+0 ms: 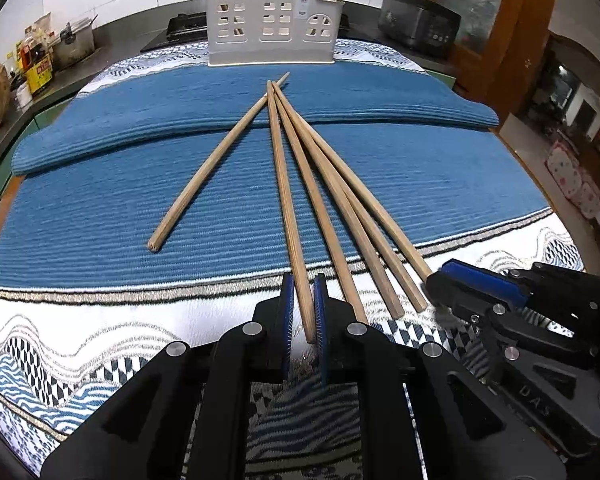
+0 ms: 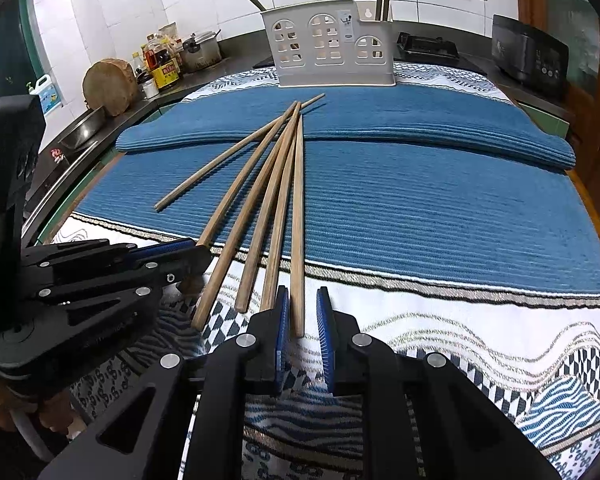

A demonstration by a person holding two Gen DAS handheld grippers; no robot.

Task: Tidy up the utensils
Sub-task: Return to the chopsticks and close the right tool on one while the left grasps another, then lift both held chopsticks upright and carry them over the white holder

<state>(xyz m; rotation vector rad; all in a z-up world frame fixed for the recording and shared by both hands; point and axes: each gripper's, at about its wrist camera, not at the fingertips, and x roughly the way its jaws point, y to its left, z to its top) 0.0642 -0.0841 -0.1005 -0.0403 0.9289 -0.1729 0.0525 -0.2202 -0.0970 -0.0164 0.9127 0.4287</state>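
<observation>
A: Status? The left gripper (image 1: 300, 308) pinches one chopstick (image 1: 286, 200); the right gripper (image 2: 303, 312) pinches the rightmost chopstick (image 2: 298, 220).

B: Both lie fanned on the blue mat (image 1: 440, 168). Risk: end grips may pivot, disturbing neighbours.

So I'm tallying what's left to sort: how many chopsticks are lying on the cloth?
5. One lies apart on the left; one has its near end between the left gripper's jaws; two lie beside it; the rightmost sits between the right gripper's jaws.
</observation>
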